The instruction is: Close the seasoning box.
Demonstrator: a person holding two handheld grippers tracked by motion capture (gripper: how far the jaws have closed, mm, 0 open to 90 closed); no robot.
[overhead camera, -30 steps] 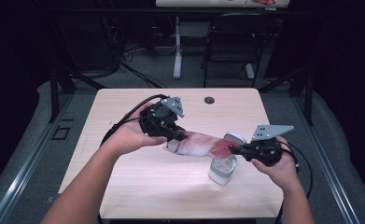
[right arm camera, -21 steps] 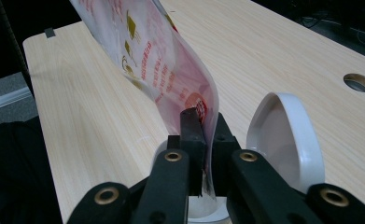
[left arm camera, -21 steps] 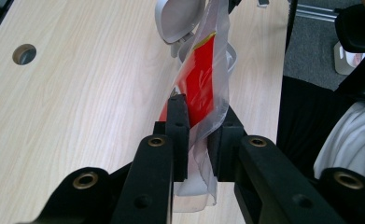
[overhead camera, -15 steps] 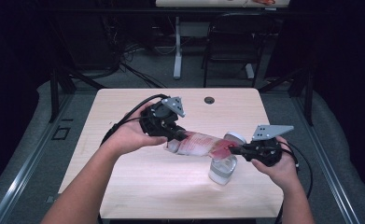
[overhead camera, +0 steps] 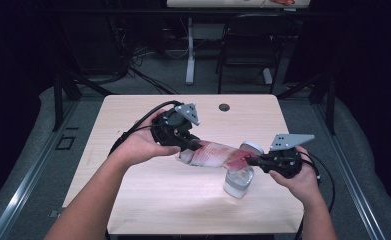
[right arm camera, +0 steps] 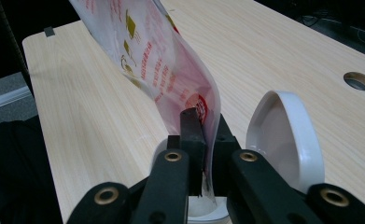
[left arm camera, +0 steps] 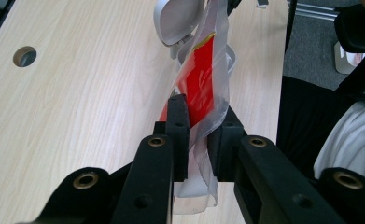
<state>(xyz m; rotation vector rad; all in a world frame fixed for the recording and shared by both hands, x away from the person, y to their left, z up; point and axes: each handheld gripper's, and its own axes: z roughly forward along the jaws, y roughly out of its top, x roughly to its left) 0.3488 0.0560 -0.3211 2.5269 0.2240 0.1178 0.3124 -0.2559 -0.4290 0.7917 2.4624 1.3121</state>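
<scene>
Spanning the near half of the light wooden bench (overhead camera: 148,200), a red-and-white printed plastic pouch (overhead camera: 214,153) hangs in the air between both claws. Its lower end sits over a clear jar (overhead camera: 238,182) with a white flip lid (right arm camera: 283,140) swung open; jar contents cannot be determined. A round cable hole (overhead camera: 224,107) lies well apart near the far edge. Left claw (left arm camera: 200,135): clenched on one end of the pouch. Right claw (right arm camera: 203,140): clenched on the opposite end, directly above the jar mouth.
</scene>
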